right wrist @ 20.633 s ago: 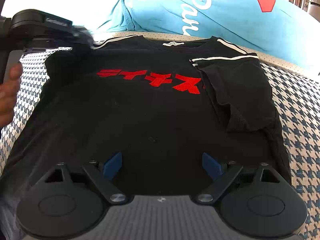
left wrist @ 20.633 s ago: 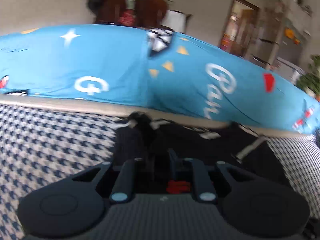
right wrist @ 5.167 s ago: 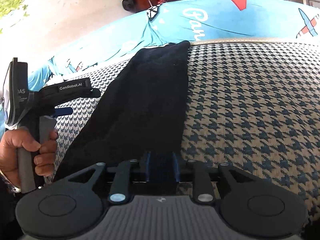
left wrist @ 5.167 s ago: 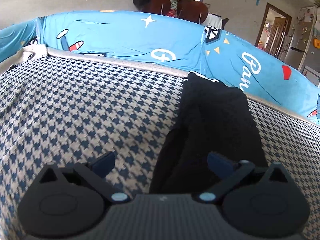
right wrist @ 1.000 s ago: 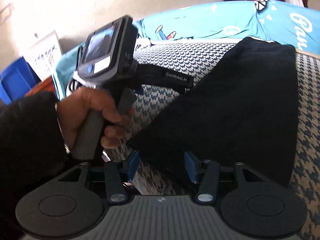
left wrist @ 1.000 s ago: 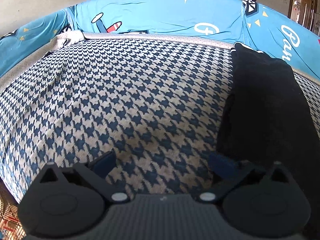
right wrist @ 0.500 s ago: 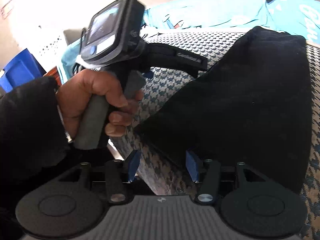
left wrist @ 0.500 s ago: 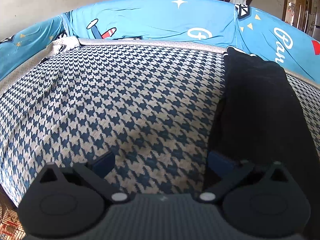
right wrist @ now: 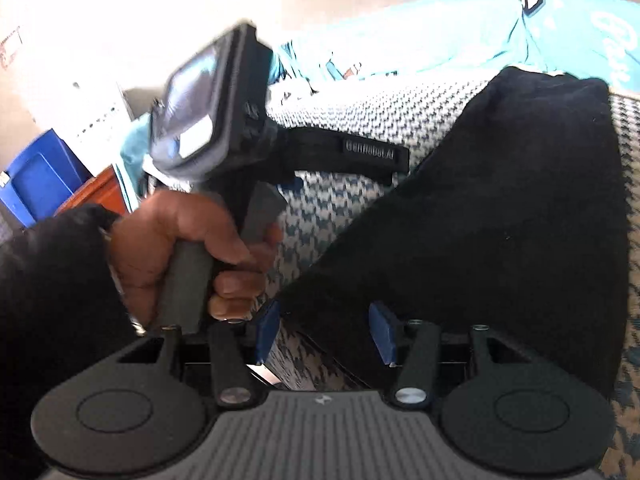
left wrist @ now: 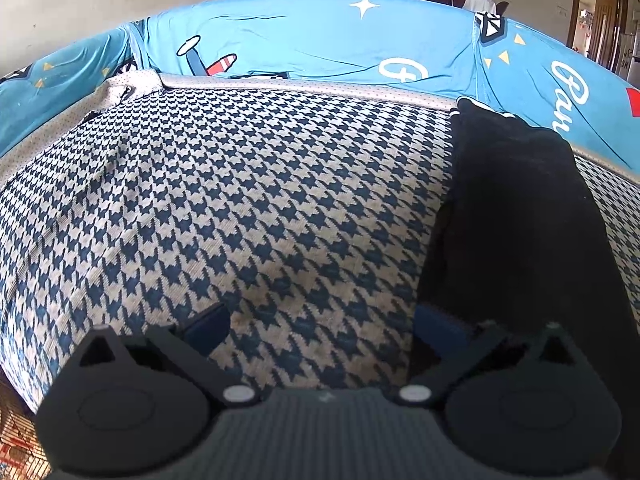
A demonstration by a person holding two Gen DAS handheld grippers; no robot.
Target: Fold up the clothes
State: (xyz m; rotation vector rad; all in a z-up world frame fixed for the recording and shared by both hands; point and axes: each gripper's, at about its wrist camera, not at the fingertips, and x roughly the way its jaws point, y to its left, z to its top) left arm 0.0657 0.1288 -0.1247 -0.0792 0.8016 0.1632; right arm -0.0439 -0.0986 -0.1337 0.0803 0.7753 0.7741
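Your black garment lies folded into a long narrow strip on the houndstooth cushion. Its long axis runs from the near edge of the cushion away toward the blue printed cover at the back, and the far end, which carries a thin white line, stops just short of that cover. In the left wrist view the strip sits on the right side of the cushion; in the right wrist view it slants from the lower middle up to the upper right.

Your left tongs are spread wide and hold nothing. The left blue pad hangs over bare houndstooth, and the right pad sits at the left edge of the strip's near end; you cannot tell whether it touches the cloth.

Your right tongs are parted to a middling gap, holding nothing. The near left corner of the strip lies between their blue pads, close to the front edge of the cushion.

Your left hand, with a dark sleeve behind it, grips the handle of the left tool just left of the strip.
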